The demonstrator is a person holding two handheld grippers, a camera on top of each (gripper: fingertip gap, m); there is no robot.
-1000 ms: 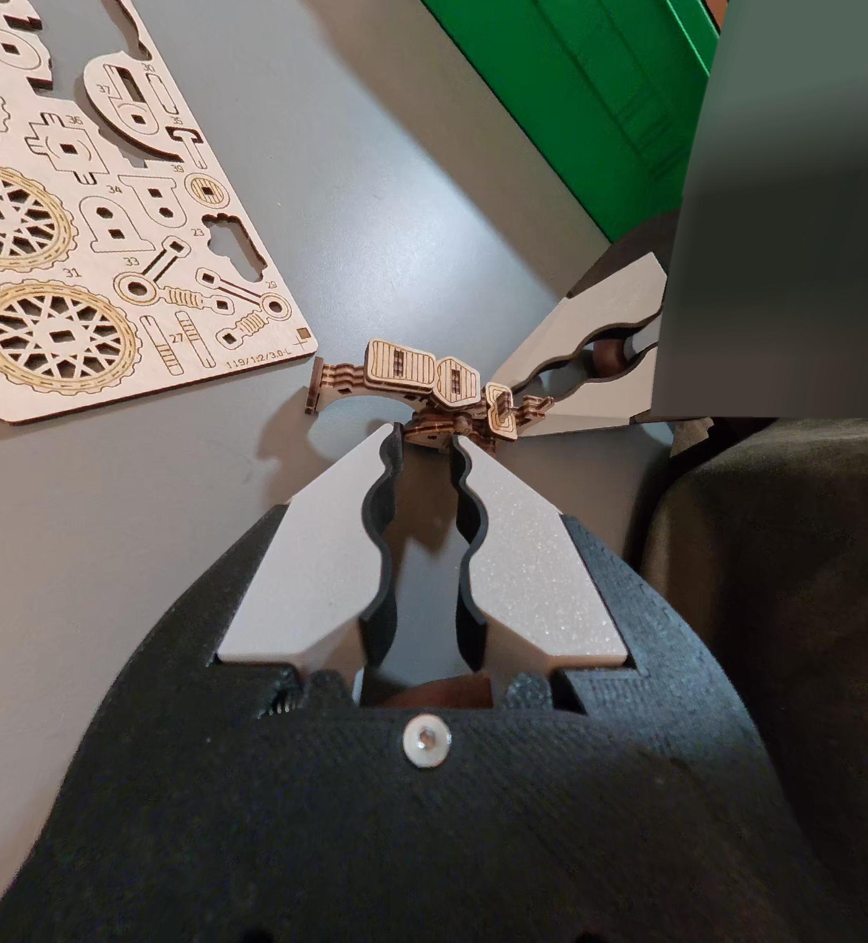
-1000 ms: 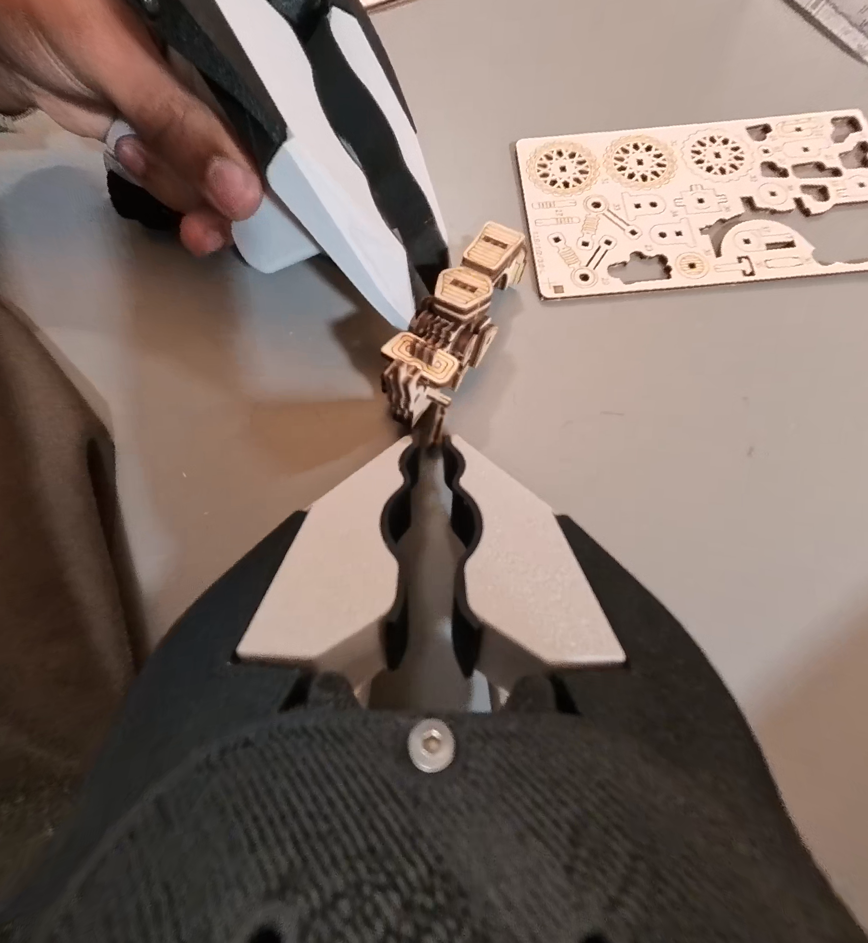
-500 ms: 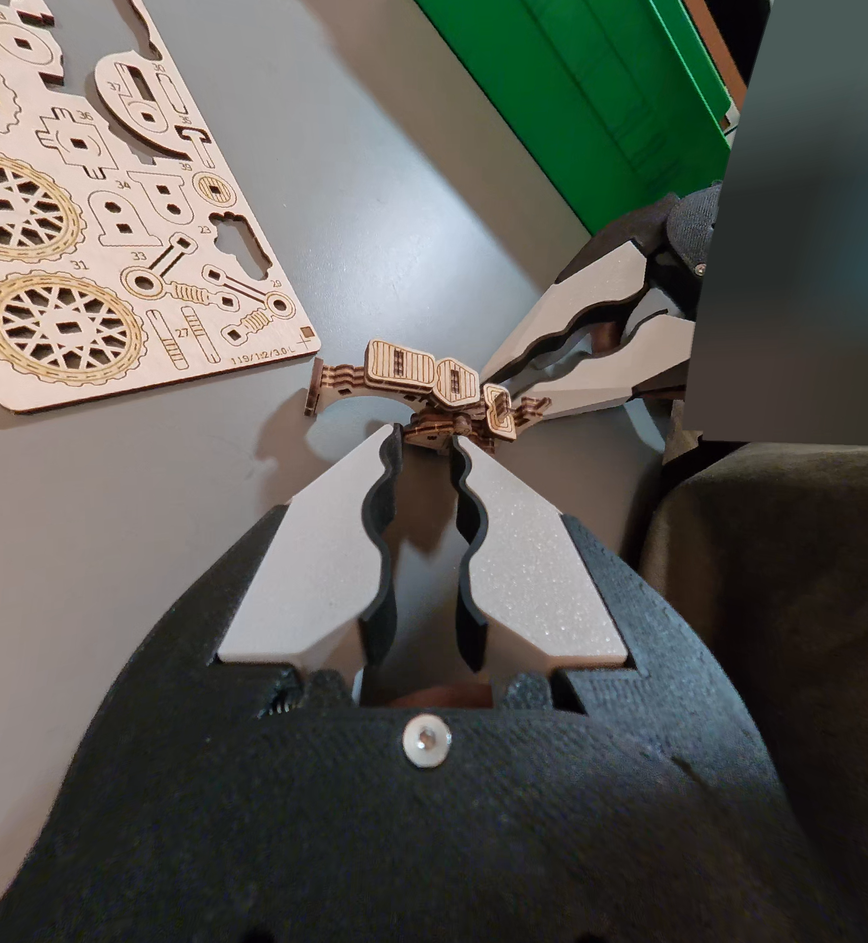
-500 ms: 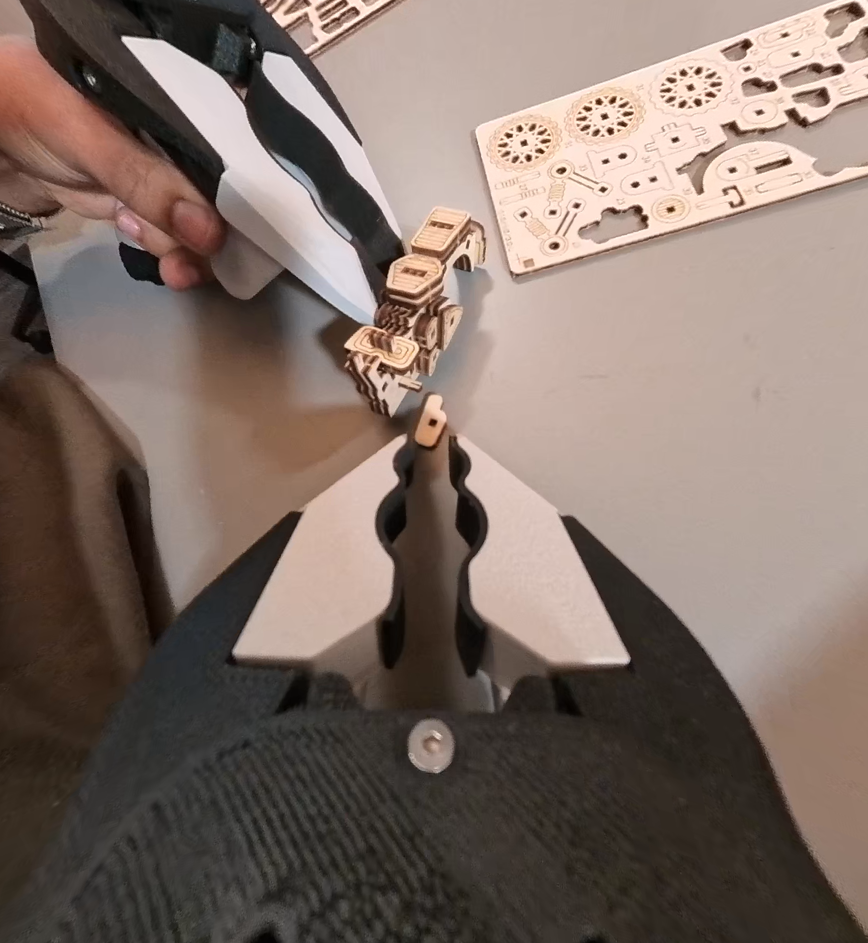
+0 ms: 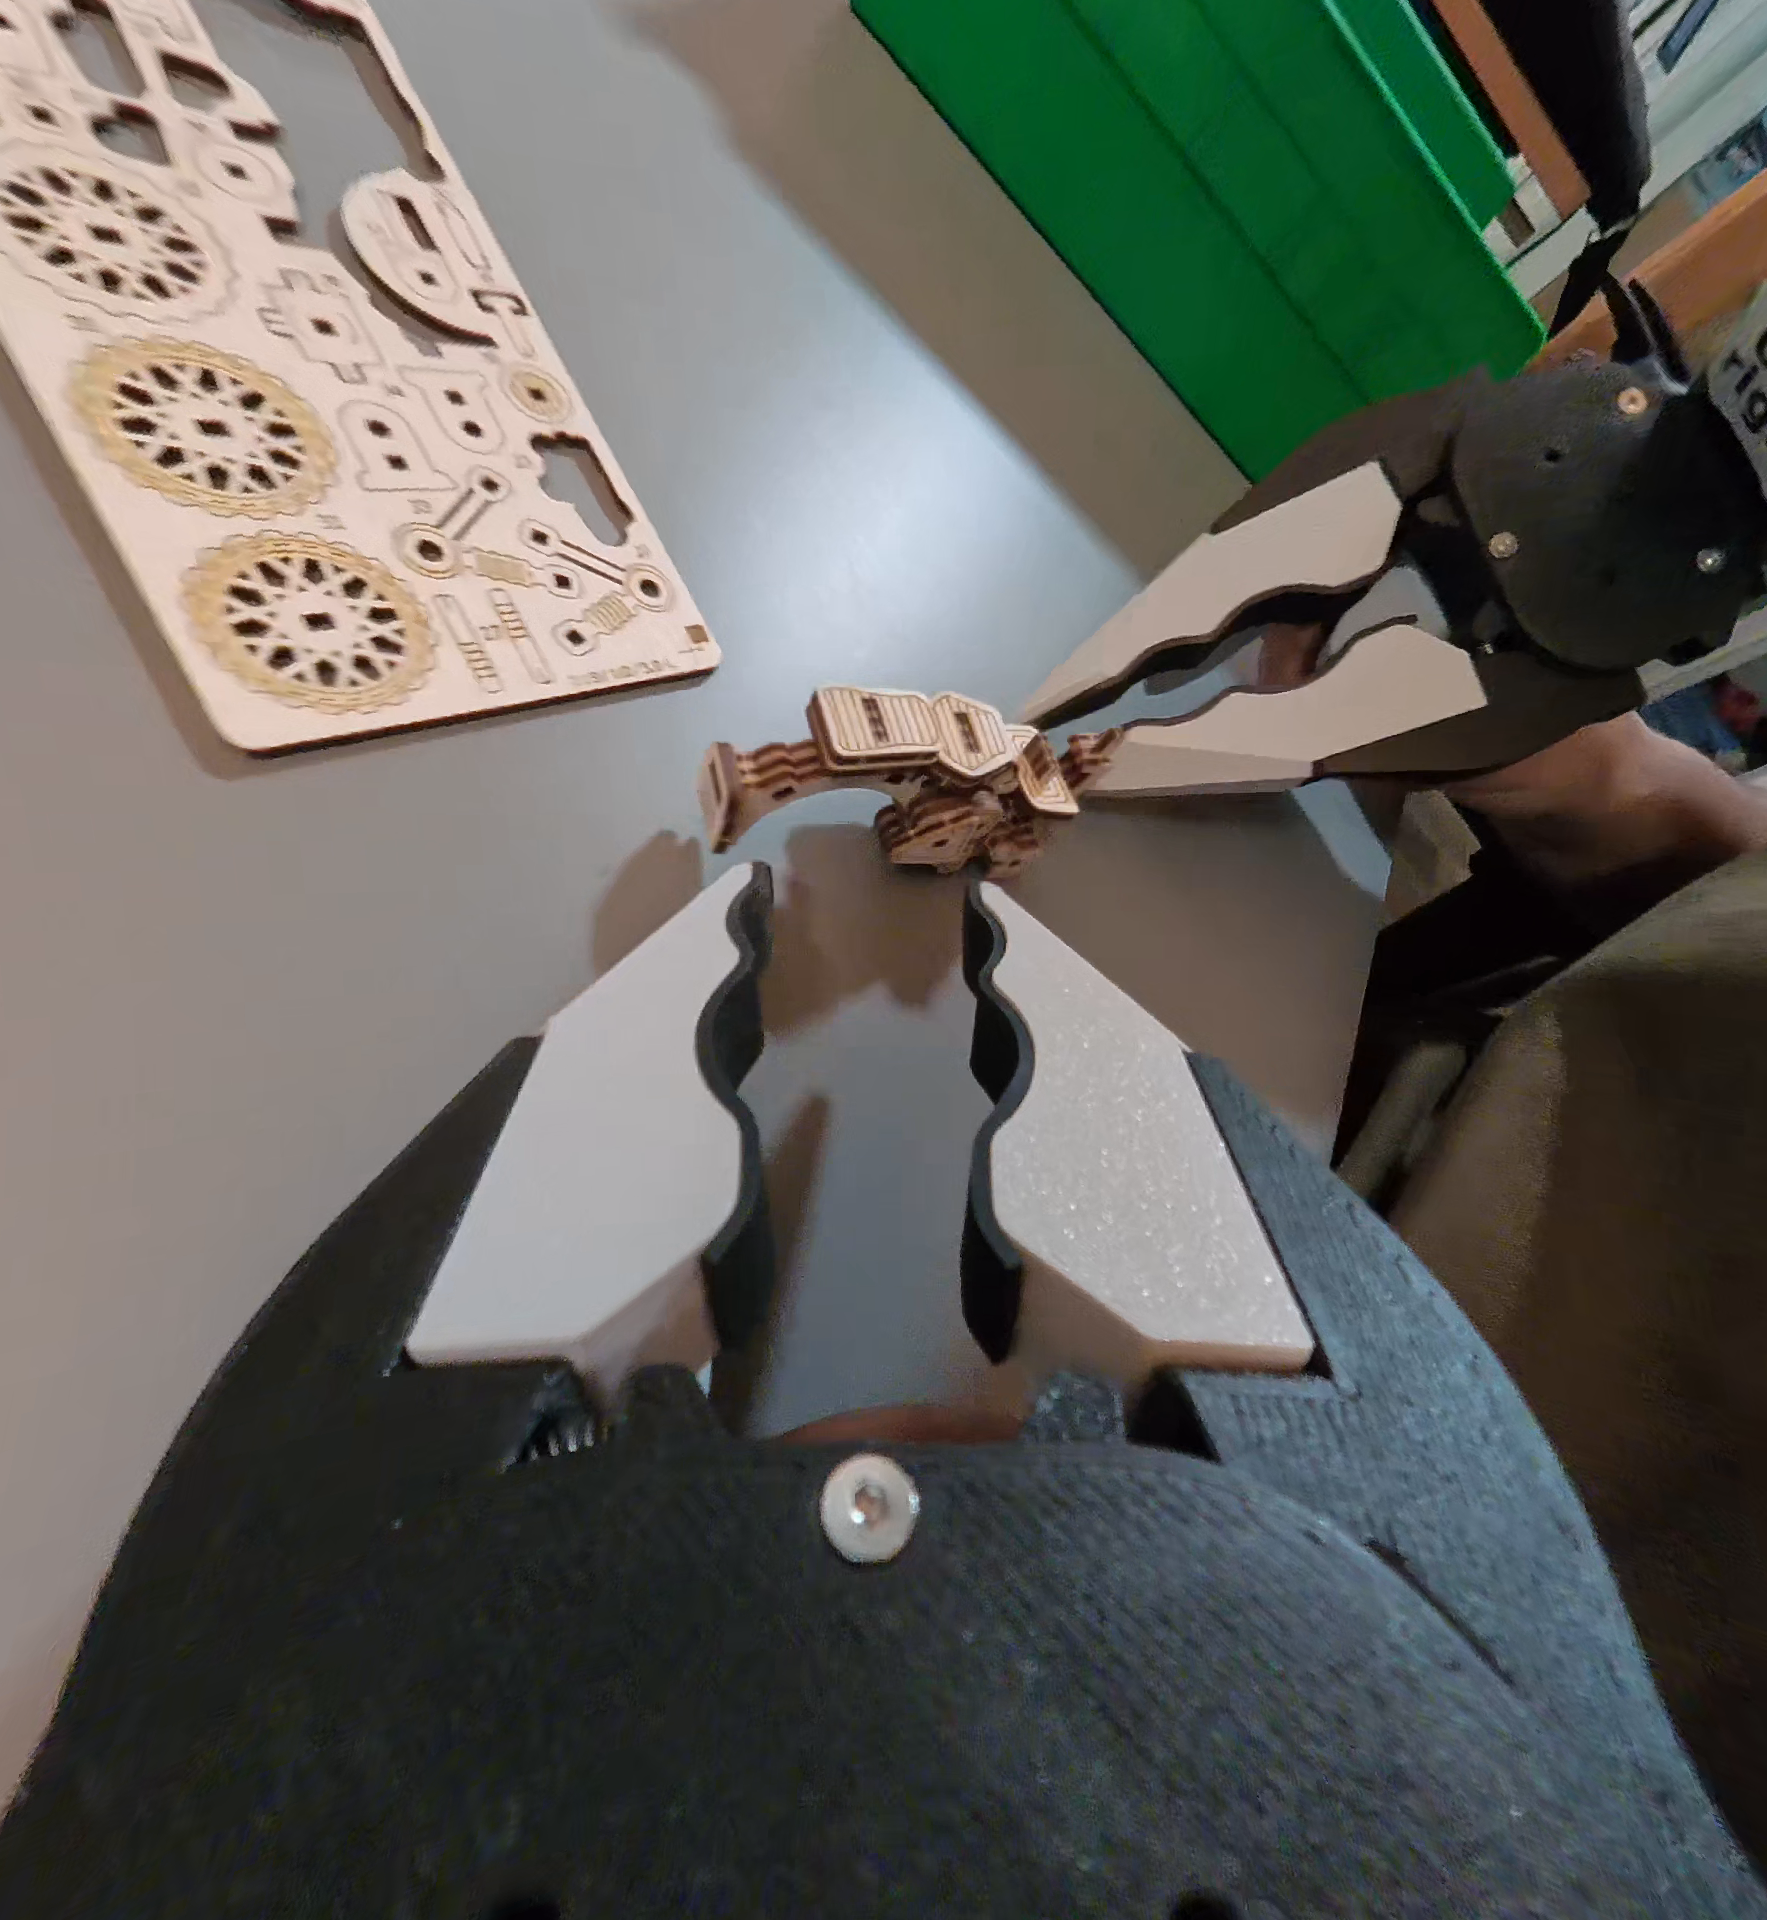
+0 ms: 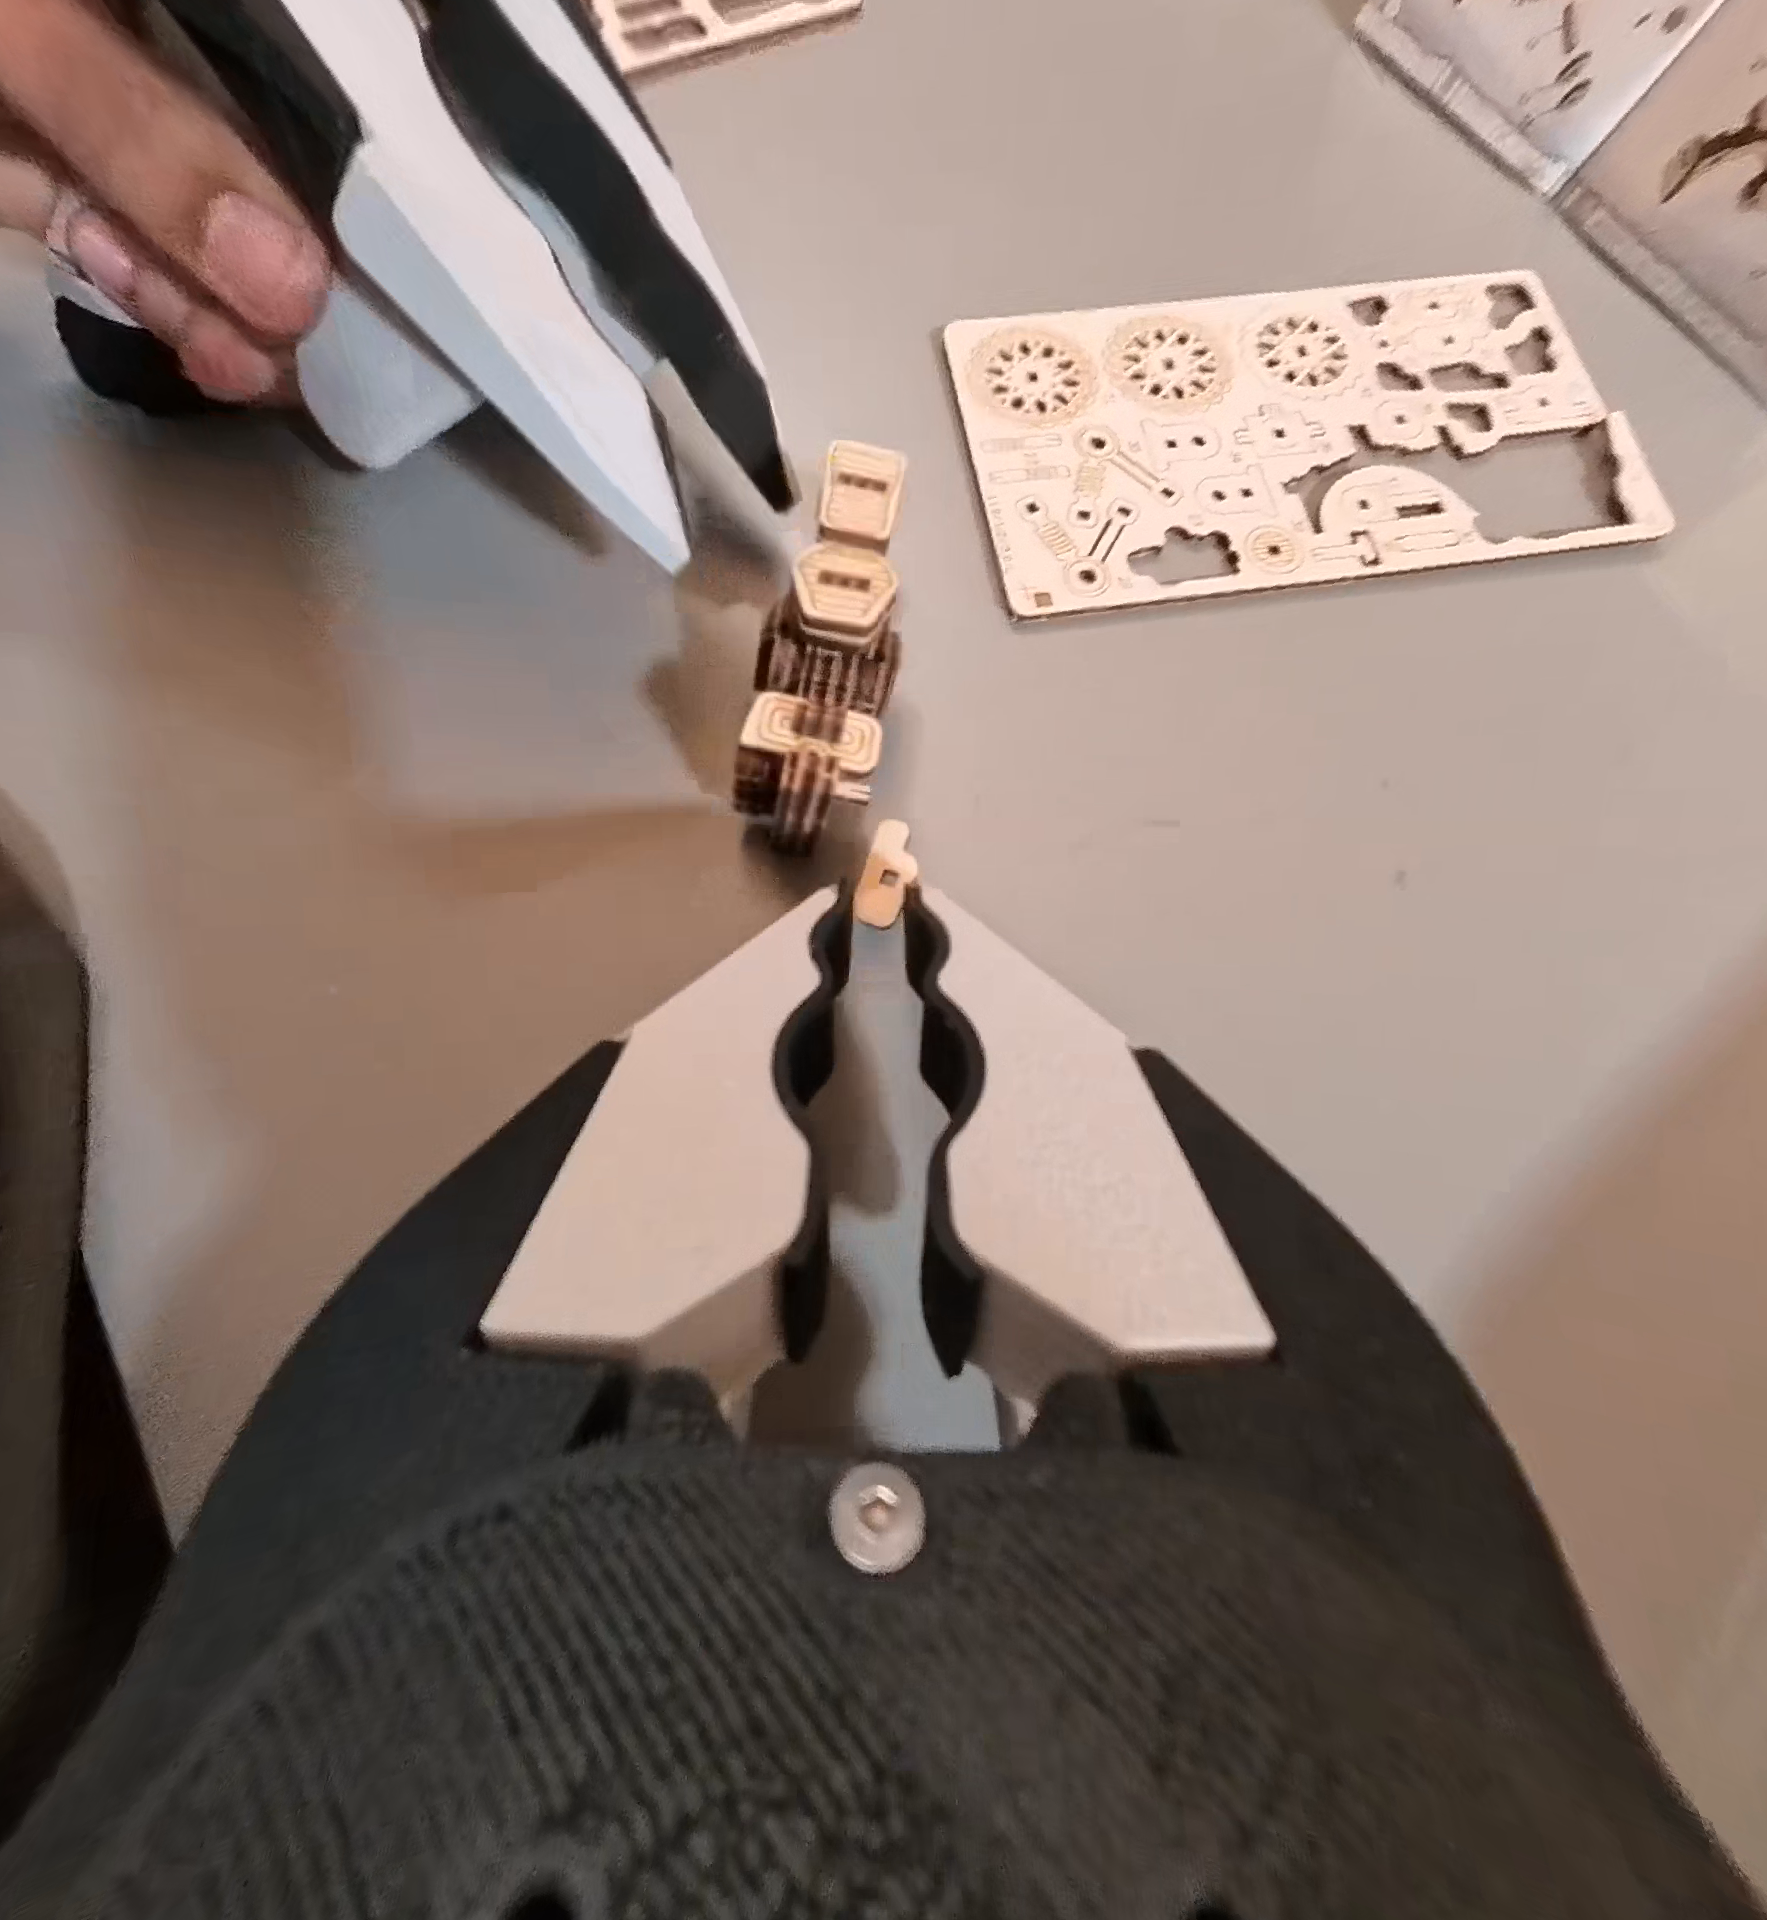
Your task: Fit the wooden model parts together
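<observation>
The partly built wooden model (image 5: 900,769) stands on the grey table, just beyond my left gripper (image 5: 863,894). That gripper is open and empty, with its jaws apart on either side of the model's near end. In the right wrist view the model (image 6: 827,665) stands upright between the two grippers. My right gripper (image 6: 884,896) is shut on a small flat wooden piece (image 6: 884,878), held just short of the model's near end. The left gripper (image 6: 728,520) hovers open at the model's far left side, held by a hand (image 6: 183,260). The right gripper (image 5: 1071,743) also shows in the left wrist view.
A laser-cut wooden parts sheet (image 5: 235,416) lies flat on the table left of the model, and shows at the right in the right wrist view (image 6: 1274,457). More sheets (image 6: 1585,104) lie farther back. A green box (image 5: 1222,208) stands beyond the table edge.
My left gripper has opened and let go of the model, which now stands on the table. My right gripper has drawn back a little with the small piece.
</observation>
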